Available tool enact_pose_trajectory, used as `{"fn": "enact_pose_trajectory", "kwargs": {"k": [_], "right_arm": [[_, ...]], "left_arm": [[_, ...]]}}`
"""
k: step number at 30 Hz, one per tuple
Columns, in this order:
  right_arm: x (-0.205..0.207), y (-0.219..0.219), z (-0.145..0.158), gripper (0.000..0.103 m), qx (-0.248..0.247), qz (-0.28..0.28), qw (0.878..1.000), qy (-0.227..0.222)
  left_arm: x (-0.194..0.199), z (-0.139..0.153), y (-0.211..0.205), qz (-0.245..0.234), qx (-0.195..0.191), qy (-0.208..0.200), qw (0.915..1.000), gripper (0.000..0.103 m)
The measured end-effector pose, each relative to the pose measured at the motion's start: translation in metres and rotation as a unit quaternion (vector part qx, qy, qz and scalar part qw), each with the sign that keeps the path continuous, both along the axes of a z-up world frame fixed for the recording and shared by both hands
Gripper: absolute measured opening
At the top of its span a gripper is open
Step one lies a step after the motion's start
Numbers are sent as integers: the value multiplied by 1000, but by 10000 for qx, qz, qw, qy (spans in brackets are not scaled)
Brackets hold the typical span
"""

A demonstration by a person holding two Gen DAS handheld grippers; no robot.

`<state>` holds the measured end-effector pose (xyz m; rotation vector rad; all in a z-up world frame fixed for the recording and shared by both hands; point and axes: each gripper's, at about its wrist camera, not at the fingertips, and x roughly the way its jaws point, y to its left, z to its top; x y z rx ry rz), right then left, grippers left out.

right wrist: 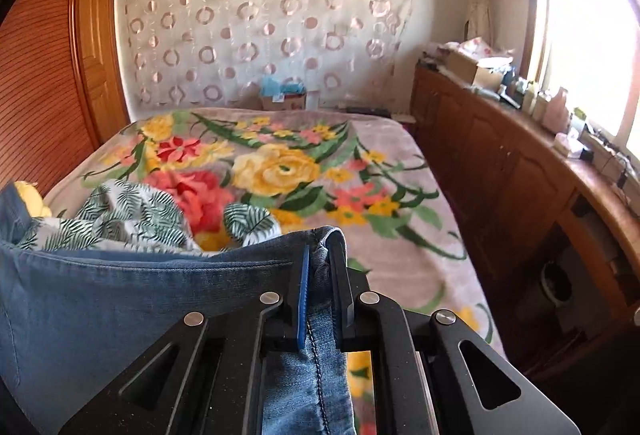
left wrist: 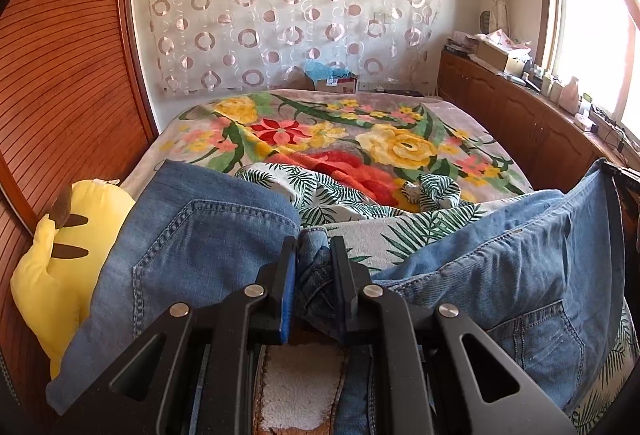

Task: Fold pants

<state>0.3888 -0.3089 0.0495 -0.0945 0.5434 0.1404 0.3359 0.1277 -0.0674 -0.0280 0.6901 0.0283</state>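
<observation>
While your left gripper point(left wrist: 314, 255) is pinching a bunched fold of the blue denim pants point(left wrist: 192, 247) between its narrow black jaws, your right gripper point(right wrist: 324, 255) is clamping a hemmed edge of the same garment point(right wrist: 120, 299), cloth filling the slim gap between its blue-faced pad and the black one. You are holding the pants up over the near end of the bed, the fabric sagging between your two grips. Seen from the left wrist, a stitched back pocket is showing on each side, with pale double seams running over soft, faded, lightly creased denim; a brown leather-like patch is sitting just under the jaws. Beyond the pants, a crumpled white cloth printed with green palm leaves point(left wrist: 320, 191) is lying on the plush floral blanket point(left wrist: 400, 143), its fleecy pile showing big yellow and red blooms. A yellow plush toy point(left wrist: 60, 255) is sitting at the left, partly under the denim, against the ribbed wooden wardrobe door point(left wrist: 68, 75). A sheer curtain with ring patterns point(left wrist: 280, 7) is hanging on the far wall, and a cluttered wooden cabinet point(right wrist: 500, 163) is running under the bright window point(right wrist: 592, 35).
</observation>
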Motion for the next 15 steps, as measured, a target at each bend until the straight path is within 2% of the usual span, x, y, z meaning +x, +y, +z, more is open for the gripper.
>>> {"fn": "enact_pose_trajectory", "kwargs": {"k": [4, 7, 12, 14, 15], "right_arm": [[20, 16, -12, 9, -175, -47, 9998, 64], [19, 43, -23, 9, -287, -36, 9995, 145], [36, 49, -25, 9, -446, -75, 9986, 262], [44, 50, -27, 9, -494, -130, 9982, 307], [46, 52, -26, 9, -511, -154, 9980, 330]], "left_arm": [[6, -2, 0, 28, -2, 66, 10000, 18], [6, -1, 3, 63, -62, 70, 9999, 19], [-1, 4, 4, 83, 0, 87, 9999, 32], [-6, 8, 2, 66, 83, 49, 9999, 45], [-8, 9, 1, 44, 94, 41, 9999, 47]]}}
